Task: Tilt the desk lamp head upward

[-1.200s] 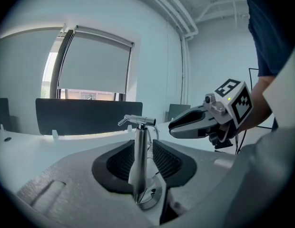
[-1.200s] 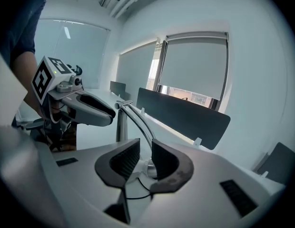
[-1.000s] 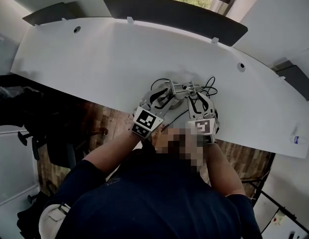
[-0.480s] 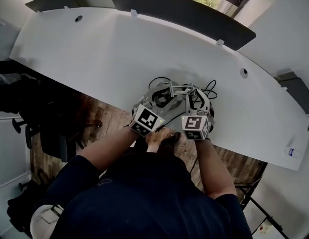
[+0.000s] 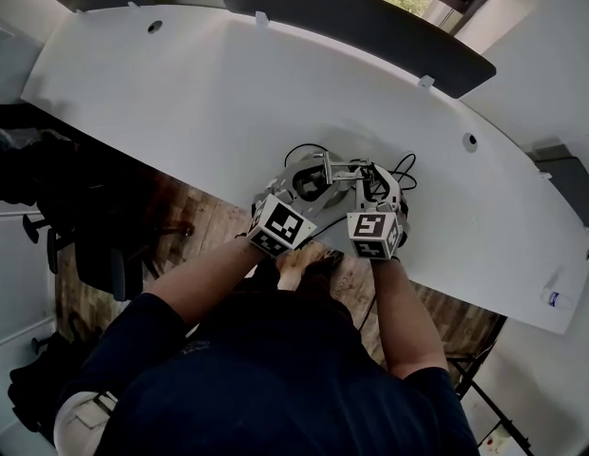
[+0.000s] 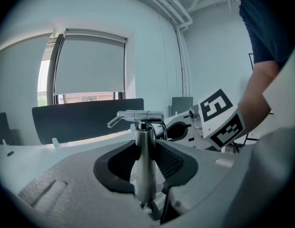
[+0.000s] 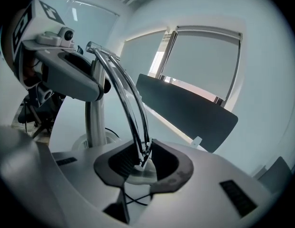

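Note:
A chrome desk lamp (image 5: 331, 172) stands near the front edge of the white desk (image 5: 180, 103). My left gripper (image 6: 145, 163) is shut on the lamp's upright post (image 6: 145, 146), low down above the round base (image 7: 90, 141). The lamp's top bar (image 6: 137, 115) runs across above the post. My right gripper (image 7: 140, 158) is closing its jaws on the thin curved chrome arm (image 7: 131, 108), and the pads touch it just above the pale lamp head (image 7: 140, 172). In the head view the left gripper (image 5: 299, 186) and right gripper (image 5: 375, 190) sit side by side at the lamp.
A dark screen (image 5: 370, 27) runs along the desk's back edge under a window. A black cable (image 5: 405, 171) loops behind the lamp. A black office chair (image 5: 95, 255) stands on the wood floor at the left. A small object (image 5: 556, 300) lies at the desk's right end.
The right gripper has moved in closer beside the left one at the lamp. The left gripper has stayed on the post.

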Available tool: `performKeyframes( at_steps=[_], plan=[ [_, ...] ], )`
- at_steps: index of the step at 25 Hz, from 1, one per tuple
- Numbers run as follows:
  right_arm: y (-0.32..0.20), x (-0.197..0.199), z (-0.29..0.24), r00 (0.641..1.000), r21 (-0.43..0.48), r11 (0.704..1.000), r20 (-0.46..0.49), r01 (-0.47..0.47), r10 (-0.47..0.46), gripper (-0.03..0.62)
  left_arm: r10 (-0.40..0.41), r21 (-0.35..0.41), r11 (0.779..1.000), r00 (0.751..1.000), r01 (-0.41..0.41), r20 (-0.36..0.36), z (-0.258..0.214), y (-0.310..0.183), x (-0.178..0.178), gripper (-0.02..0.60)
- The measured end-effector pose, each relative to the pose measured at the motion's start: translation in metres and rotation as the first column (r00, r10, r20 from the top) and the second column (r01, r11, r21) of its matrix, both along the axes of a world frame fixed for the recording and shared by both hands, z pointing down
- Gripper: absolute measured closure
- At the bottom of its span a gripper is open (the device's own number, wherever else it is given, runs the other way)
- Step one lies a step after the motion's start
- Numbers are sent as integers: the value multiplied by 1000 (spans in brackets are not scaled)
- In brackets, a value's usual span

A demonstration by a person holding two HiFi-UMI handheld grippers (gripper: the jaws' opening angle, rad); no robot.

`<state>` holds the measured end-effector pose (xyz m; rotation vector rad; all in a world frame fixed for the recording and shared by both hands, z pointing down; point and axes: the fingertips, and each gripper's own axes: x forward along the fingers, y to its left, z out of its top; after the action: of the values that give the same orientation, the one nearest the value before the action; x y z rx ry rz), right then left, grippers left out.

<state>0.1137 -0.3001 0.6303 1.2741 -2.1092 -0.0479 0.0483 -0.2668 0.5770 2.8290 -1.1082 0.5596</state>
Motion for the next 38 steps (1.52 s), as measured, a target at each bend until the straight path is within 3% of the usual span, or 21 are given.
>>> performKeyframes(
  at_steps=[10, 15, 21, 26, 38],
  plan=[
    [1, 5, -14, 994, -9, 999, -106, 38, -39, 508, 9, 19, 1000, 1000, -9, 13, 1, 2, 1, 454],
    [-6, 21, -37, 972, 88, 996, -236, 28, -6, 510, 17, 8, 1000, 1000, -17, 12, 2, 2, 1, 454],
    [-6, 34, -69, 893, 171, 982, -450, 86, 0, 508, 13, 7, 1000, 1000, -13, 4, 4, 3, 0, 454],
    [-8, 36, -108, 802, 234, 965, -596, 120, 45, 496, 13, -11, 1000, 1000, -13, 0, 4, 2, 2, 454],
    [-1, 14, -167, 599, 299, 919, -796, 257, 91, 476, 23, -47, 999, 999, -25, -27, 7, 1, 2, 456]
  ],
)
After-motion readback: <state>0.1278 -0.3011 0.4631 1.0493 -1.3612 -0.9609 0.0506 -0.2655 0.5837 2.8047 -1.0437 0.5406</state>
